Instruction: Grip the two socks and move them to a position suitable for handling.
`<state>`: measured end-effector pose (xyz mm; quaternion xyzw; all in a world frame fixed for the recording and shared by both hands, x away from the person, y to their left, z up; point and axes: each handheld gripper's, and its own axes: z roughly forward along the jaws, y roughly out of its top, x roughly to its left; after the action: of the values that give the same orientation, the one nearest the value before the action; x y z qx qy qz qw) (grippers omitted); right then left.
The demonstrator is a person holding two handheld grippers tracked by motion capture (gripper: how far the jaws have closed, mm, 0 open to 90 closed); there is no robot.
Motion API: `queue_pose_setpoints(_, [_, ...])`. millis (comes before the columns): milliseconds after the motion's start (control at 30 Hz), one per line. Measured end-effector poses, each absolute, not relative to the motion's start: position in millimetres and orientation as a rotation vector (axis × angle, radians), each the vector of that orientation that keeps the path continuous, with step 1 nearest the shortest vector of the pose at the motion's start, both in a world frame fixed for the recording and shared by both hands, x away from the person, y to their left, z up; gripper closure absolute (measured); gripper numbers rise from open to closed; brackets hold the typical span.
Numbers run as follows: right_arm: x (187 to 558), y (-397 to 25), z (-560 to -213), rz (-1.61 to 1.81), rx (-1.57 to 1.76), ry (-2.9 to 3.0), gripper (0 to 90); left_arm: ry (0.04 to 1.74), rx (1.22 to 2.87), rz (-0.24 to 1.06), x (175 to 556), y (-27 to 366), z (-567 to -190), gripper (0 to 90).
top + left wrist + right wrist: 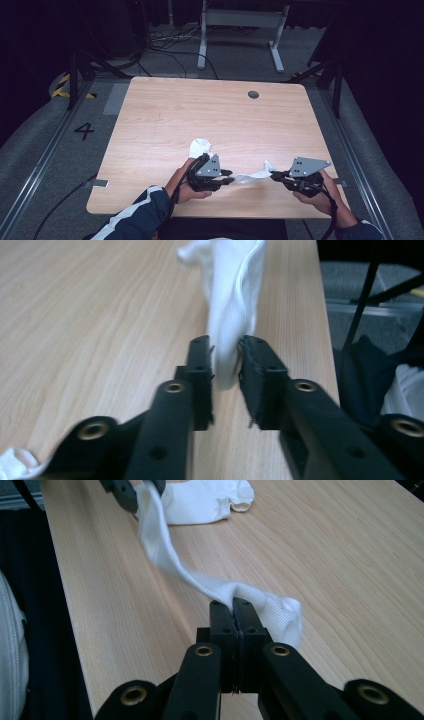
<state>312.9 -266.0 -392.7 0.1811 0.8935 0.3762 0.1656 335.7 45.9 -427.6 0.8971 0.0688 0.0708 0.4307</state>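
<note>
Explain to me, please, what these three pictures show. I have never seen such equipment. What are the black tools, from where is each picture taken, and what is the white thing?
There is no robot here. A person sits at a wooden table and holds a hand tool with two black jaws in each hand: the left gripper and the right gripper.

The high view looks down from above the person's side. The other two pictures come from small cameras riding on the grippers, looking along their own jaws.

The white thing is a sock, stretched between the two grippers. The right gripper's jaws are shut on one end. The left gripper's jaws stand on both sides of the other end, apparently pinching it. A second white sock lies on the table behind the left gripper.
</note>
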Motion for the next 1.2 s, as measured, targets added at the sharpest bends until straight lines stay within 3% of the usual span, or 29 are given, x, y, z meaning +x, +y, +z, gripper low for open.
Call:
queue_pose_setpoints(67, [311.7, -263.0, -390.1, 1.049, 0.531, 2.557, 89.3, 0.144, 2.280, 0.186, 331.9, 43.5, -431.9, 66.7])
queue_pose_setpoints(100, [311.6, -259.2, -389.6, 1.016, 0.540, 2.569, 89.3, 0.144, 2.295, 0.188, 330.1, 42.2, -433.9, 57.1])
queue_pose_setpoints(200, [313.8, -254.3, -391.5, 0.979, 0.564, 2.588, 89.3, 0.180, 2.317, 0.169, 325.8, 37.3, -438.3, 40.5])
queue_pose_setpoints(367, [315.3, -243.6, -395.1, 0.873, 0.590, 2.592, 89.3, 0.193, 2.284, 0.136, 313.8, 17.5, -438.2, 30.6])
queue_pose_setpoints(500, [317.4, -236.3, -397.6, 0.814, 0.622, 2.589, 89.3, 0.125, 2.274, 0.149, 293.1, -10.2, -438.2, 30.1])
queue_pose_setpoints(667, [324.3, -232.8, -409.0, 0.792, 0.652, 2.594, 89.2, 0.030, 2.320, 0.136, 284.4, -40.7, -448.5, 37.1])
queue_pose_setpoints(867, [332.4, -236.0, -419.5, 0.806, 0.685, 2.594, 89.0, 0.049, 2.392, 0.023, 295.9, -55.6, -468.4, 47.5])
queue_pose_setpoints(1000, [335.3, -237.9, -423.7, 0.813, 0.686, 2.601, 89.0, 0.062, 2.406, 0.019, 304.7, -53.3, -472.3, 64.7])
queue_pose_setpoints(1067, [336.9, -238.8, -426.0, 0.815, 0.691, 2.597, 88.7, 0.060, 2.422, 0.026, 308.4, -50.0, -472.8, 68.0])
queue_pose_setpoints(1133, [338.0, -240.8, -426.5, 0.820, 0.685, 2.597, 88.4, 0.034, 2.427, 0.026, 312.0, -44.0, -471.6, 82.1])
queue_pose_setpoints(1200, [338.9, -243.8, -426.8, 0.830, 0.675, 2.590, 87.5, 0.032, 2.430, 0.038, 314.8, -36.6, -470.1, 85.7])
